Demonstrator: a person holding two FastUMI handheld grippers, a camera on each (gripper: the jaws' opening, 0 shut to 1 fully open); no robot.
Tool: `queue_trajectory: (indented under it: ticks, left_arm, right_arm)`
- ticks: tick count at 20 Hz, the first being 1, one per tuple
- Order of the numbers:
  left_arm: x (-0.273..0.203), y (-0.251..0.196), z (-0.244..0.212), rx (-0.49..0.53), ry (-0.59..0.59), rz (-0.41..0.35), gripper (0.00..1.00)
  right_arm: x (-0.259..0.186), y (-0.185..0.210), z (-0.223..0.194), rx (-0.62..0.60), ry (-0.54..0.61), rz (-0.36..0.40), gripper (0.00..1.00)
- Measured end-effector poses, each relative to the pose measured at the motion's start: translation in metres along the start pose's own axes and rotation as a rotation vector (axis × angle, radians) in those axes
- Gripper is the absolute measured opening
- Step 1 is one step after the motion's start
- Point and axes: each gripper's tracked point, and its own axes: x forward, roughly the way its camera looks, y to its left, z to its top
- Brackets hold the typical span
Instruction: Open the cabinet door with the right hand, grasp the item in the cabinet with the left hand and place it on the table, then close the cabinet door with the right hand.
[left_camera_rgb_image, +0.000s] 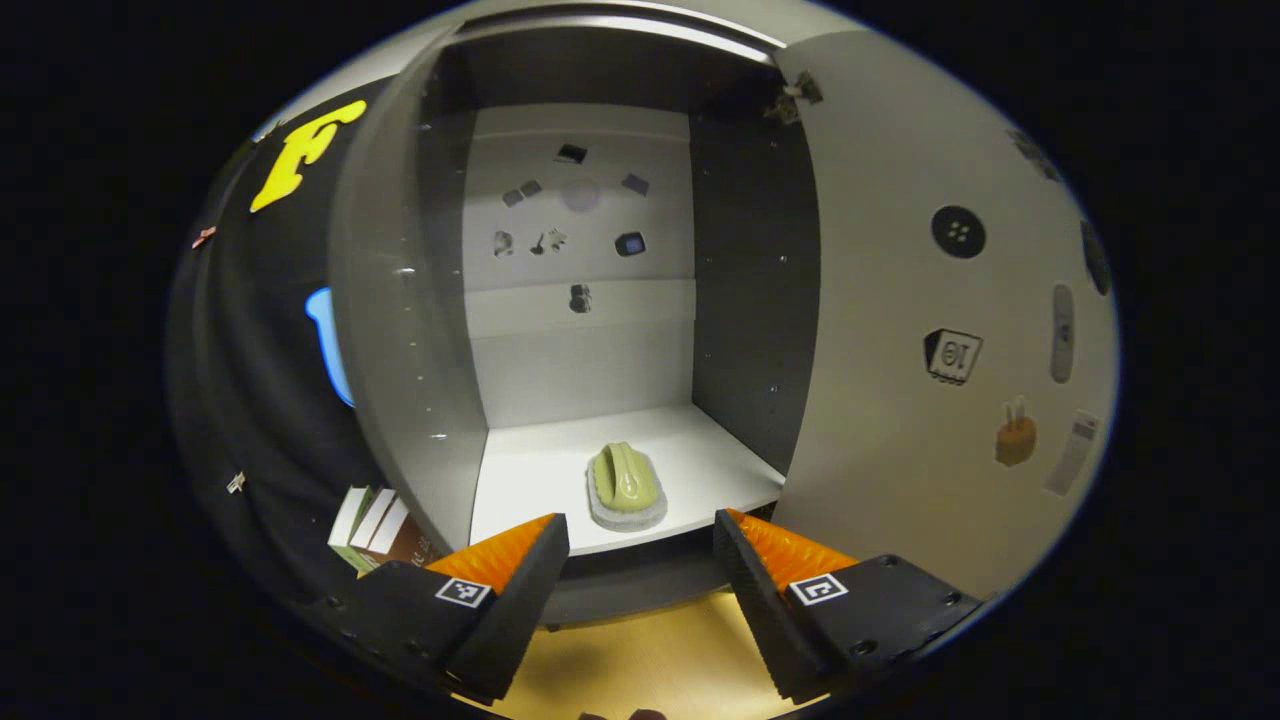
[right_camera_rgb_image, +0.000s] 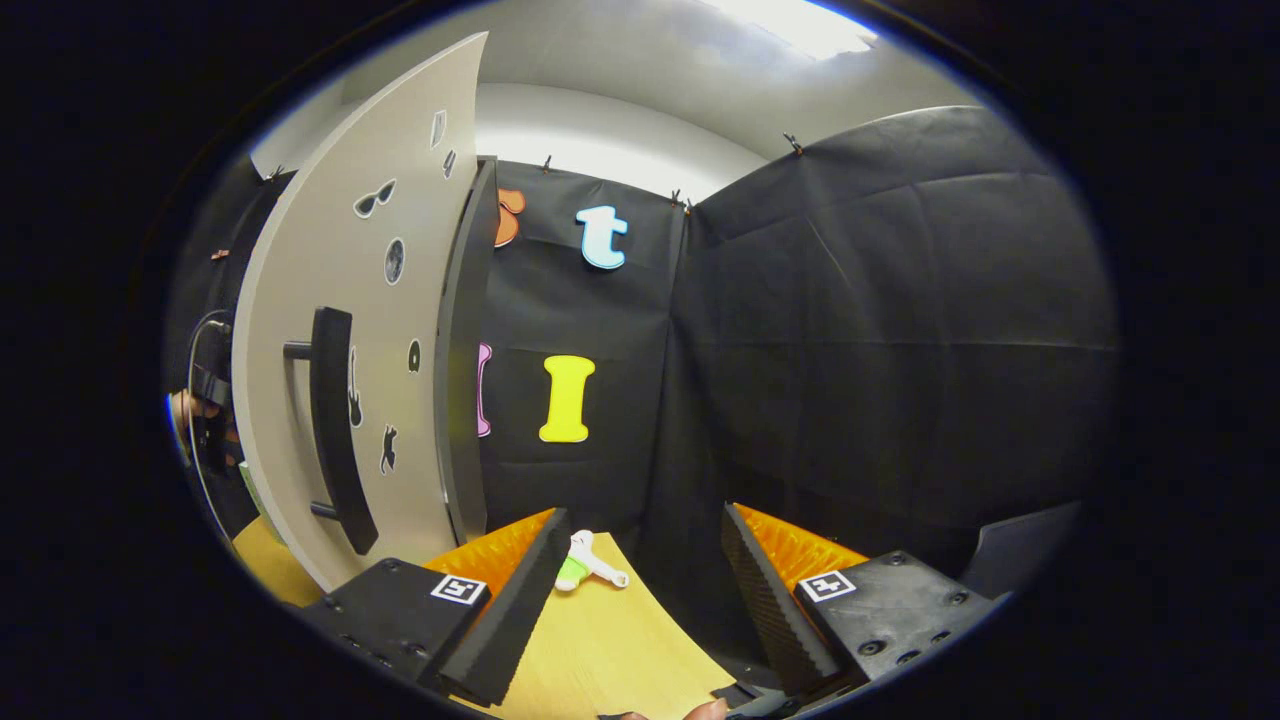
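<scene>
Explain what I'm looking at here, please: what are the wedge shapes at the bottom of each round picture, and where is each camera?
A person holds a two-finger gripper in each hand; each carries a camera looking along its own fingers. The wedges are those fingers. In the left gripper view, the left gripper is open and empty, facing the open cabinet, where a green scrub brush lies on the shelf. In the right gripper view, the right gripper is open and empty, beside the swung-out cabinet door with its dark handle. A small white-and-green item lies on the wooden table.

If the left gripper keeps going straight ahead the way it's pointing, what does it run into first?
Probably the green scrub brush on the cabinet shelf; it sits ahead of the open left gripper, though depth is unclear.
</scene>
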Motion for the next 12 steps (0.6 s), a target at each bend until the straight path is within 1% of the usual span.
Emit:
queue_trajectory:
  ticks: [3,7,8,12]
  left_arm:
    - [0.040,0.005,0.004,-0.014,0.056,-0.002,0.92]
    - [0.090,0.011,-0.001,-0.047,0.137,-0.003,0.86]
    - [0.100,0.013,-0.002,-0.045,0.152,0.000,0.82]
    - [0.140,0.018,-0.004,-0.040,0.202,0.011,0.77]
  right_arm:
    - [0.012,-0.013,-0.008,-0.014,0.000,0.007,0.97]
    - [0.027,-0.030,-0.017,-0.021,0.006,0.002,0.97]
    - [0.031,-0.033,-0.019,-0.019,0.009,0.001,0.97]
    - [0.044,-0.043,-0.028,-0.025,0.034,0.000,0.97]
